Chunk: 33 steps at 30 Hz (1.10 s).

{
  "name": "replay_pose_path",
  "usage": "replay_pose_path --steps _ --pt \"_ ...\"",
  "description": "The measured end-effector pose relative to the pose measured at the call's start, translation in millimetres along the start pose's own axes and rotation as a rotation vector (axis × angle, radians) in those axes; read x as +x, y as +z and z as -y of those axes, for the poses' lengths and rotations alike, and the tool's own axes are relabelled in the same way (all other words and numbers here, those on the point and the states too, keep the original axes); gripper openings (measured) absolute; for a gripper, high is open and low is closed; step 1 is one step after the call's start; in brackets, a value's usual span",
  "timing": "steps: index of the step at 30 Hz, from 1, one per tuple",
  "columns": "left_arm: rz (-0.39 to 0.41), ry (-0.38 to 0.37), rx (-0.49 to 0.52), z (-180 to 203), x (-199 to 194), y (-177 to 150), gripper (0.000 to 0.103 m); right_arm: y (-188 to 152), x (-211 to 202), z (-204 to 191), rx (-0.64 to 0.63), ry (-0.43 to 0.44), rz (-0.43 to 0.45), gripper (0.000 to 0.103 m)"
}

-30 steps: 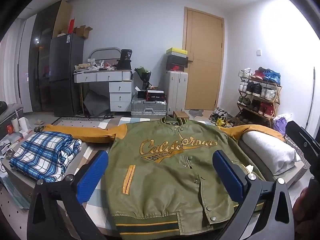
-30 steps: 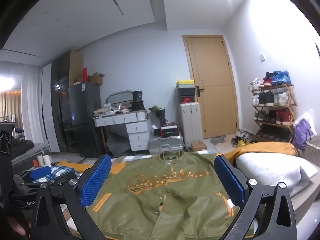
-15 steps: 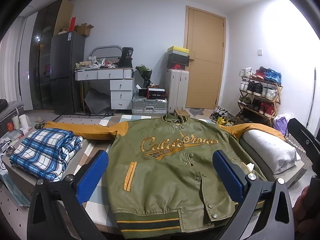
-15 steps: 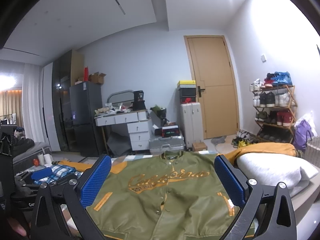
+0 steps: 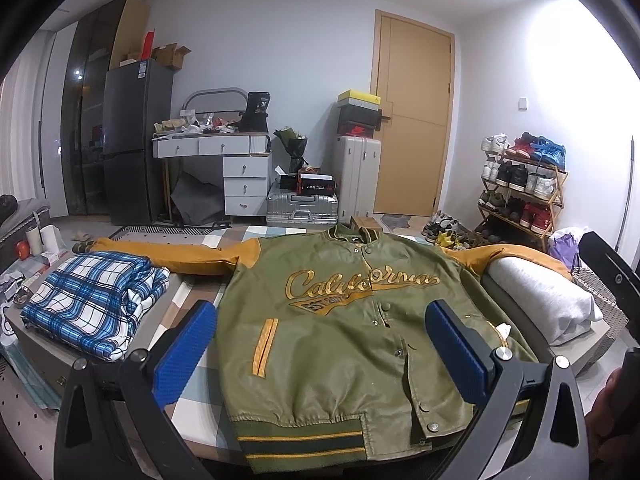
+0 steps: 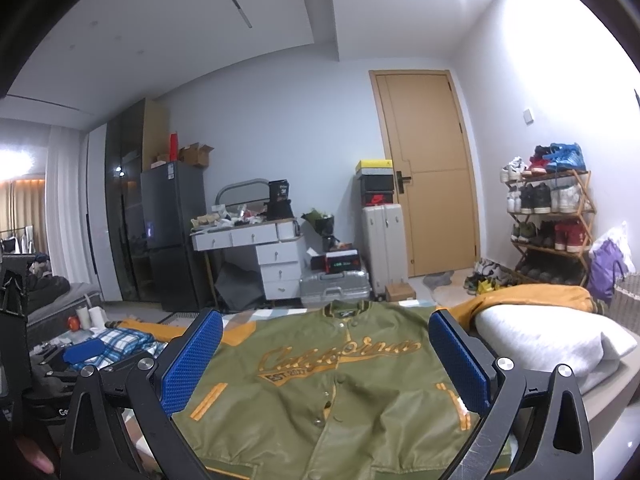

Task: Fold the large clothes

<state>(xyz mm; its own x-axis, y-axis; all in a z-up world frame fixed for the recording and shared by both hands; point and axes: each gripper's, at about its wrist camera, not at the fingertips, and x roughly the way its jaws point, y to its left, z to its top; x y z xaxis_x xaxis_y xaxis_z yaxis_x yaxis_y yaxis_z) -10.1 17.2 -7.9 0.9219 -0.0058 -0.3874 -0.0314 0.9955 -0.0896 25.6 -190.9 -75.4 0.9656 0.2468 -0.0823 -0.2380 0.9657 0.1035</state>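
Observation:
An olive green bomber jacket (image 5: pixel 340 336) with mustard sleeves and "California" lettering lies flat, front up, on the checked bed; it also shows in the right wrist view (image 6: pixel 332 392). Its left sleeve (image 5: pixel 168 254) stretches out to the left. Its right sleeve (image 5: pixel 508 252) drapes over a grey-white folded garment. My left gripper (image 5: pixel 320 344) is open and empty, hovering above the jacket's lower half. My right gripper (image 6: pixel 326 360) is open and empty, above the jacket near its hem. The left gripper's blue pad (image 6: pixel 82 350) shows at the left of the right wrist view.
A folded blue plaid garment (image 5: pixel 96 300) lies on the bed's left side. A grey-white folded garment (image 5: pixel 540 296) lies at the right. Beyond the bed stand suitcases (image 5: pixel 302 208), a white desk (image 5: pixel 224 168), a shoe rack (image 5: pixel 520 188) and a wooden door (image 5: pixel 412 120).
The left wrist view has lifted and pulled back slightly, so more of the jacket's hem shows. The right gripper has barely moved. Both stay open.

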Motion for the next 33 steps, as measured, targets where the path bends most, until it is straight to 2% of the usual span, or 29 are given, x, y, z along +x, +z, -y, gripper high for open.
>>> replay_pose_path --steps 33 --pt "-0.005 0.008 0.039 9.0 3.1 -0.1 0.102 -3.6 1.1 0.6 0.011 -0.001 -0.018 0.103"
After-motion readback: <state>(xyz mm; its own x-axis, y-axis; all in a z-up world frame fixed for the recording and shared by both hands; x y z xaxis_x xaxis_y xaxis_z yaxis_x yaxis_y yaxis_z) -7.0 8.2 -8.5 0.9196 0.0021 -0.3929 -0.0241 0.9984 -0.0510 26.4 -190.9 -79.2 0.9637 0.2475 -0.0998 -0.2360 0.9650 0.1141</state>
